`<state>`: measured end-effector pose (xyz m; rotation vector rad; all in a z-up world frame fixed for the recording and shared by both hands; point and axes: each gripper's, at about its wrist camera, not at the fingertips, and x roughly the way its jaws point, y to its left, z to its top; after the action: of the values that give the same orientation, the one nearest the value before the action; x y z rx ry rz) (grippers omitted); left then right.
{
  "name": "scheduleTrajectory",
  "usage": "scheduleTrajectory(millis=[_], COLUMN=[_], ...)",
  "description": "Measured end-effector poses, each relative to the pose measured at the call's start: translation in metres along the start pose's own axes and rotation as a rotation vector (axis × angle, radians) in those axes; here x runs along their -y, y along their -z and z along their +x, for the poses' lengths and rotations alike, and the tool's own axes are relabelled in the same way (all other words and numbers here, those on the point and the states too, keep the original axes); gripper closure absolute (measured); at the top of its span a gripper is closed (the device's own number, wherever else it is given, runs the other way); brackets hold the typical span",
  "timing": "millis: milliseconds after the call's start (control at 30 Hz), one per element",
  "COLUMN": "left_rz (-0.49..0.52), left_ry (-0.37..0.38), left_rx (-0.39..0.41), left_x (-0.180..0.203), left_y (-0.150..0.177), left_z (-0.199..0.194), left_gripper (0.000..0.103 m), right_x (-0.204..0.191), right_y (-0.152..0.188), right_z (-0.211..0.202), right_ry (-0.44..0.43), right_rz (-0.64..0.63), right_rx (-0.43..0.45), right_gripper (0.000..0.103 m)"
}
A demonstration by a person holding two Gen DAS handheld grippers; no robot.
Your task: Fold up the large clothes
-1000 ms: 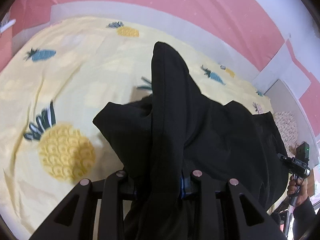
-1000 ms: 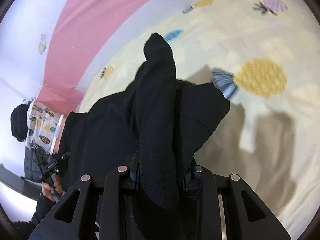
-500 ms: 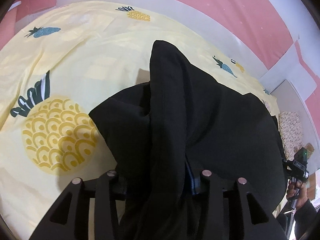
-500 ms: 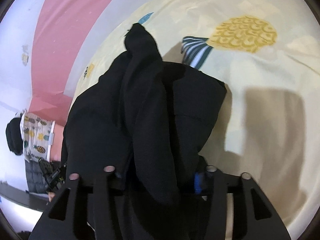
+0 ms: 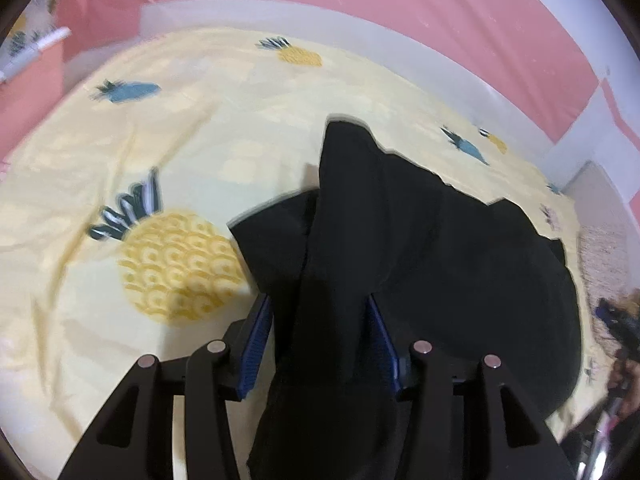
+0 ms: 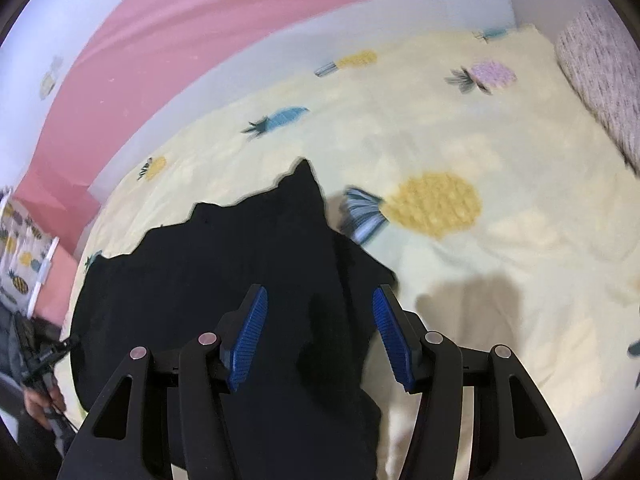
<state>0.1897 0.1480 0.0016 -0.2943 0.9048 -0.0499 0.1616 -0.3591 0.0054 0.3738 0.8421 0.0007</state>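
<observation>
A large black garment (image 5: 460, 248) lies bunched on a yellow pineapple-print bedsheet (image 5: 160, 152). In the left wrist view my left gripper (image 5: 320, 316) stands with its blue pads apart, and a fold of the black cloth still runs between them. In the right wrist view the garment (image 6: 224, 264) spreads to the left, and my right gripper (image 6: 318, 312) is open with a fold of cloth lying loose between its blue pads (image 6: 248, 336).
Pink and white walls border the bed on the far side. A patterned pillow (image 6: 600, 72) lies at the right. The other hand-held gripper shows at each view's edge (image 5: 620, 320) (image 6: 40, 352). The bare sheet (image 6: 500, 280) extends to the right.
Both grippers have opened and let go of the black cloth they were shut on. The held folds have dropped lower onto the bed.
</observation>
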Motion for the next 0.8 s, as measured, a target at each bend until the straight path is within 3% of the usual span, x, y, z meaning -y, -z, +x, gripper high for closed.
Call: scheduleTrajectory(millis=[67, 133, 200, 400, 467, 500, 600, 667, 800], left_rz=[-0.010, -0.012, 0.025, 0.161, 0.209, 0.216, 0.176, 0.133, 0.144], left_ry=[-0.030, -0.014, 0.010, 0.080, 0.037, 0.001, -0.032, -0.014, -0.035], left_rx=[0.046, 0.072, 0.087, 0.089, 0.096, 0.088, 0.046, 0.055, 0.051], left_x=[0.001, 0.007, 0.021, 0.081, 0.093, 0.094, 0.079, 0.070, 0.075], left_y=[-0.004, -0.012, -0.019, -0.042, -0.048, -0.050, -0.052, -0.051, -0.052], left_z=[-0.009, -0.014, -0.014, 0.028, 0.050, 0.061, 0.093, 0.098, 0.098], left_gripper=[0.053, 0.053, 0.053, 0.053, 0.053, 0.053, 0.054, 0.055, 0.055], right_x=[-0.018, -0.034, -0.044, -0.065, -0.061, -0.056, -0.037, -0.033, -0.038], right_y=[-0.001, -0.001, -0.001, -0.007, -0.009, -0.009, -0.004, -0.002, -0.004], right_z=[0.005, 0.018, 0.036, 0.077, 0.088, 0.096, 0.112, 0.116, 0.117], right_ry=[0.001, 0.000, -0.013, 0.033, 0.077, 0.110, 0.142, 0.135, 0.166], right_rz=[-0.060, -0.088, -0.103, -0.154, -0.165, -0.168, -0.148, -0.131, -0.155], right_rx=[0.015, 0.009, -0.004, -0.008, -0.007, -0.013, -0.035, -0.033, -0.034], right_gripper=[0.047, 0.047, 0.060, 0.062, 0.064, 0.071, 0.082, 0.083, 0.083])
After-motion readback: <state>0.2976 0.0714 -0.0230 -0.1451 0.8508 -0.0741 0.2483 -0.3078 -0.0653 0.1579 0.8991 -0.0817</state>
